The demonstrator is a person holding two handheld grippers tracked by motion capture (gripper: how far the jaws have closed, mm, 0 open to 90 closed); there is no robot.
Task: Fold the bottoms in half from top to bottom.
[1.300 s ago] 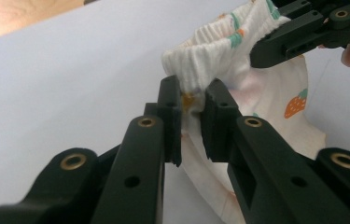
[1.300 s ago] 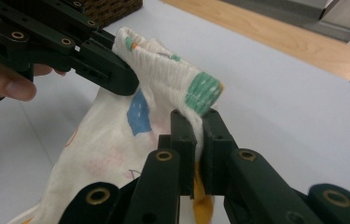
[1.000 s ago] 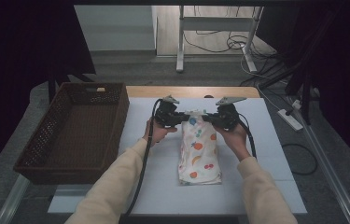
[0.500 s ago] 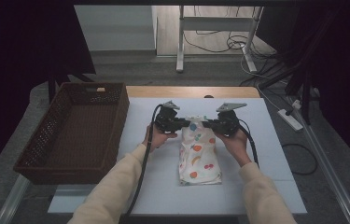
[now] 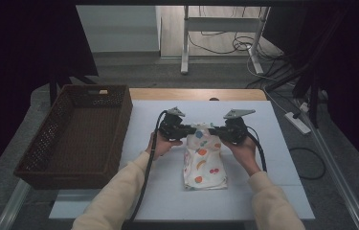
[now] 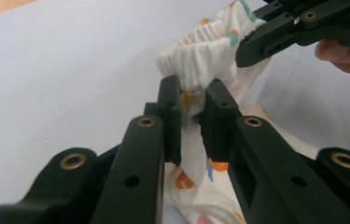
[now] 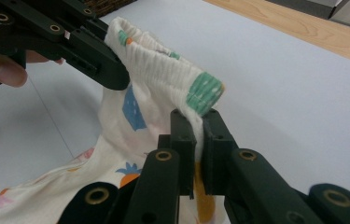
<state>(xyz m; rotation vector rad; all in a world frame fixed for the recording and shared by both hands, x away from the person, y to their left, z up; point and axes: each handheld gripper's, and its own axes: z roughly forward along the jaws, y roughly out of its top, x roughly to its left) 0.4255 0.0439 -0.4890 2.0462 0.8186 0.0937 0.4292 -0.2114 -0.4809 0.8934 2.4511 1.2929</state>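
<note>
I've got both hands level, left gripper (image 5: 185,130) and right gripper (image 5: 219,132) pinching the printed cloth's (image 5: 204,160) ribbed band, brown basket (image 5: 74,134) sitting left.

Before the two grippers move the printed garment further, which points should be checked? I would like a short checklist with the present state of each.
1. Left gripper shut on the garment waistband: ok.
2. Right gripper shut on the waistband's other end: ok.
3. Waistband lifted between both grippers, lower part lying on the white mat: ok.
4. Basket open, nothing seen inside: ok.
5. Whether each grip holds one layer or both: cannot tell.
</note>
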